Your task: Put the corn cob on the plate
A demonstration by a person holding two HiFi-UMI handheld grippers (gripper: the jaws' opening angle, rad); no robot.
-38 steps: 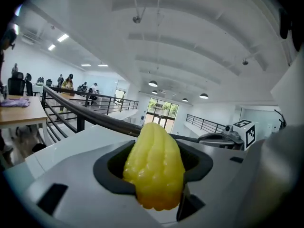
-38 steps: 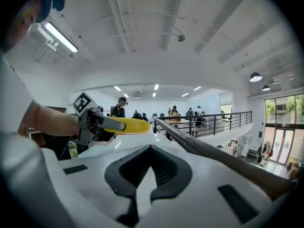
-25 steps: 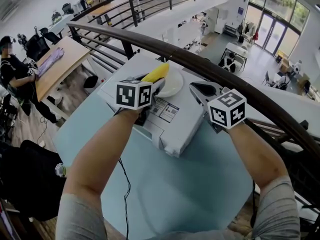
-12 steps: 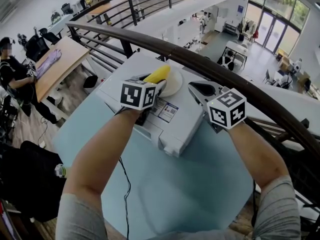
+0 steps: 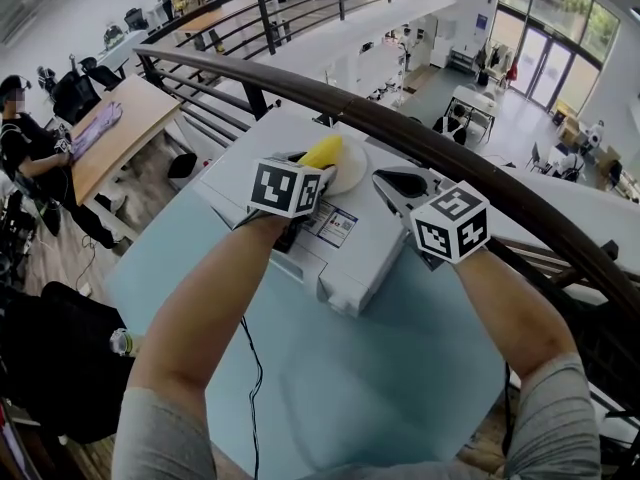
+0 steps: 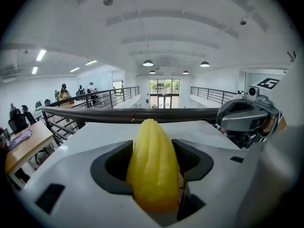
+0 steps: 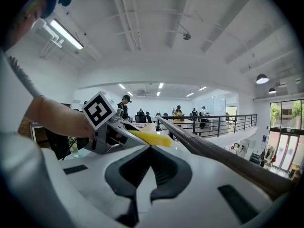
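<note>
Mezzanine railing [image 5: 450, 143] curves across the far side of my pale blue desk [image 5: 420, 368], with an open office floor beyond it. On the desk sits a white box [image 5: 355, 258] with a printed label, and a white plate [image 5: 352, 168] rests on its far end. My left tongs [image 6: 153, 158] are clamped on the corn cob [image 5: 324, 151], pads pressing its two sides, the yellow tip pointing away from me toward the railing. From the head view the cob sits over the plate's left edge. I think it is held just above the plate rather than resting on it, but the angle is too steep to be sure. My right tongs [image 7: 151, 170] hang just right of the plate, near the railing, pads closed together with nothing between them.
</note>
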